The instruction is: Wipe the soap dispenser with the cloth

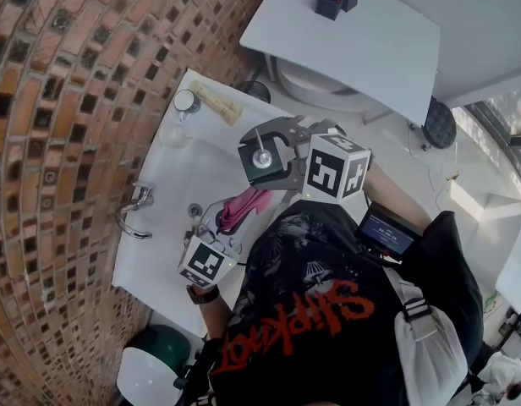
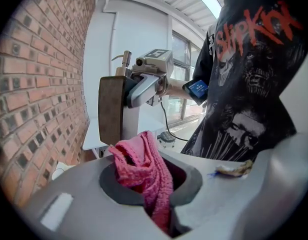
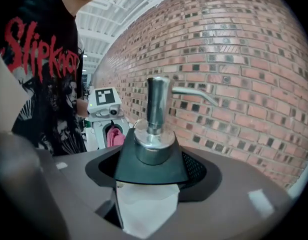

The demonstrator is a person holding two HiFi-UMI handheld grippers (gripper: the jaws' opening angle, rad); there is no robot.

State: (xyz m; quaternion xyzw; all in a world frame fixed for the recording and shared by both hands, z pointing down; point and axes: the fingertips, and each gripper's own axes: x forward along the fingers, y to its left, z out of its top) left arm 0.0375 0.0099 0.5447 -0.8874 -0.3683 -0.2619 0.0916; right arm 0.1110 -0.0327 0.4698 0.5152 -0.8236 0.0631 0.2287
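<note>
The soap dispenser [image 1: 262, 161] has a dark top, a chrome pump and a white body [image 3: 144, 209]. My right gripper [image 1: 265, 164] is shut on it and holds it upright above the white sink [image 1: 163, 265]. In the right gripper view the dispenser [image 3: 151, 154] fills the space between the jaws. The pink cloth [image 1: 240, 210] hangs bunched from my left gripper [image 1: 235, 216], which is shut on it just below and left of the dispenser. From the left gripper view, the cloth [image 2: 144, 166] sits a short way in front of the dispenser [image 2: 114, 111], apart from it.
A chrome faucet [image 1: 135, 211] stands at the sink's wall side against the brick wall. A small round cup [image 1: 186, 101] and a beige object [image 1: 216, 101] lie on the sink's far end. Beyond are a white table [image 1: 362, 49] and a dark stool [image 1: 440, 123].
</note>
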